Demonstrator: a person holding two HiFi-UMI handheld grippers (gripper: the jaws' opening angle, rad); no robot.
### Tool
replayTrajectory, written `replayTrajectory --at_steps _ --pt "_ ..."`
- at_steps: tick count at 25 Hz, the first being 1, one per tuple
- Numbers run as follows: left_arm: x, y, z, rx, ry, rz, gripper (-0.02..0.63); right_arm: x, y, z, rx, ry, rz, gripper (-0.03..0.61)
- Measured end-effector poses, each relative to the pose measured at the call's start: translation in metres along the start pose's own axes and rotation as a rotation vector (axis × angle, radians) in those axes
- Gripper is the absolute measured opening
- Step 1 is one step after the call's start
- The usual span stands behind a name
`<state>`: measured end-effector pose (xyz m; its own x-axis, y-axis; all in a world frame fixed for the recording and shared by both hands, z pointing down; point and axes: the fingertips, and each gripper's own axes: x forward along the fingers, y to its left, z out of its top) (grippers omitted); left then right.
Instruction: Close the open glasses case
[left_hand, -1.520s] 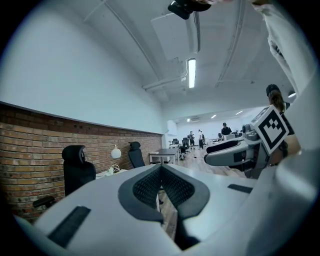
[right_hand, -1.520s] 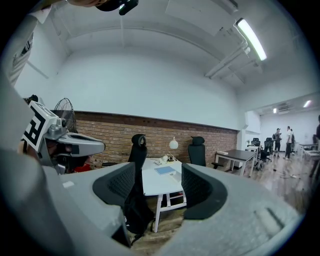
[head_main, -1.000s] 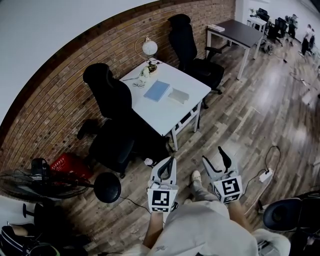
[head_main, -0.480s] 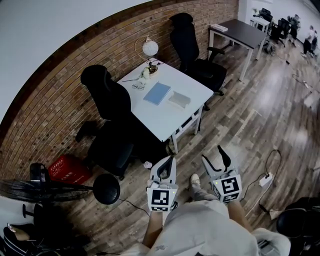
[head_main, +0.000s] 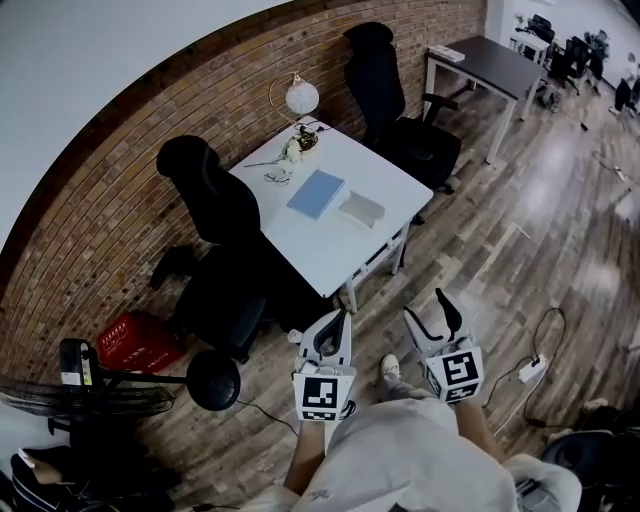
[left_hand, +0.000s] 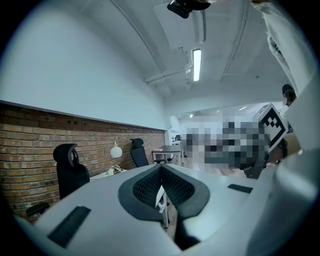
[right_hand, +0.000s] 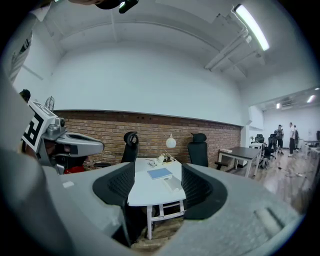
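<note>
Brick-walled office: on the far white table (head_main: 322, 252) the glasses case (head_main: 361, 209) lies right of a blue book (head_main: 316, 192). It is likely light and rigid; push its lid edge. The left gripper (head_main: 340, 318) is pinched empty and the right gripper (head_main: 427, 310) is spread.

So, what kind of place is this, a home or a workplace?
Most likely an open office or shared workspace. A white desk stands against a brick wall with black office chairs beside it, and a dark desk stands further along the wooden floor.
</note>
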<state>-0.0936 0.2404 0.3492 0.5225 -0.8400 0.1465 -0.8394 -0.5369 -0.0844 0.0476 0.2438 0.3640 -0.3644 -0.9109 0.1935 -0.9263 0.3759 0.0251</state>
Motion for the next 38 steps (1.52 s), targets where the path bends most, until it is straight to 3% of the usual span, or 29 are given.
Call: replayTrajectory --at_steps 21,38 --pt "0.119 0.02 0.008 -0.001 0.038 0.029 0.005 0.09 -0.091 0.007 0.018 0.018 0.022 0.291" --pt "0.185 0.023 0.02 0.019 0.074 0.082 0.005 0.144 -0.146 0.014 0.048 0.004 0.089 0.291"
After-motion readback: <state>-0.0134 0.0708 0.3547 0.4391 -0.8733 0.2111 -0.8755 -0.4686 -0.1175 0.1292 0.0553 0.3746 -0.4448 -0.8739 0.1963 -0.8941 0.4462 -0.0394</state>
